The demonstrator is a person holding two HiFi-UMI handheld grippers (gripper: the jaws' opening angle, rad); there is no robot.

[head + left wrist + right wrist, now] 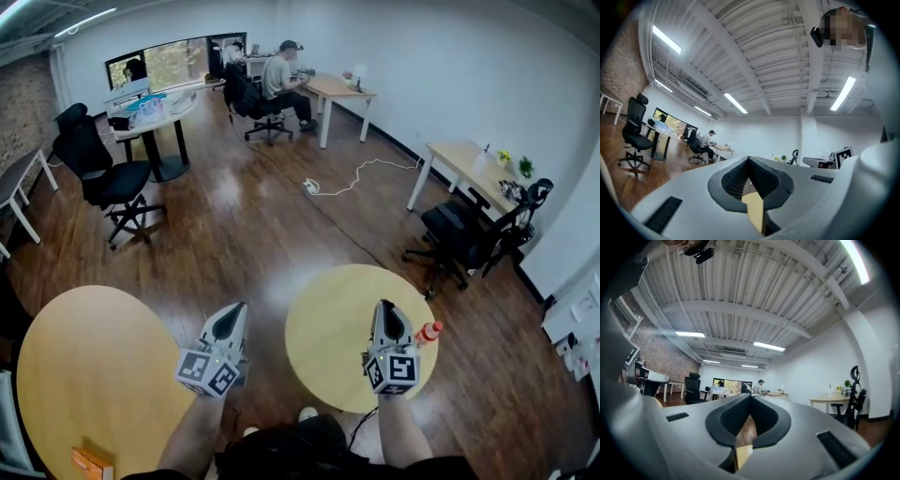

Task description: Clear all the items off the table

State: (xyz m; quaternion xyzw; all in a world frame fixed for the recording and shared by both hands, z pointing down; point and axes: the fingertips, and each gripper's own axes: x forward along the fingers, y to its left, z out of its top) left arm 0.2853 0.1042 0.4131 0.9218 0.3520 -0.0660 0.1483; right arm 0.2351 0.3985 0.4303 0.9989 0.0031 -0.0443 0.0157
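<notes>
Both claws hover above the tables, and both are pressed fully shut with nothing in them. The left claw [233, 311] shows its ribbed dark pads meeting at a seam in its own view, and the right claw [386, 307] shows the same. The small round table [323, 323] has a smooth, pale yellow top. A bottle [428, 332] sits at its right rim, just beside the right claw. It looks like clear plastic with orange contents and a red cap, and it appears to lie on its side, though it is too small to be sure. That is the risk: a slick, rounded body at the very edge could roll off onto the glossy wooden floor [253, 225] if a shut claw nudges it. The claw probably needs to open before it comes down. On the larger round table [94, 366], an orange box [92, 463] sits at the near edge. It is flat-faced and square-cornered, so it should be easier to pinch, but it too could be pushed off the edge.
</notes>
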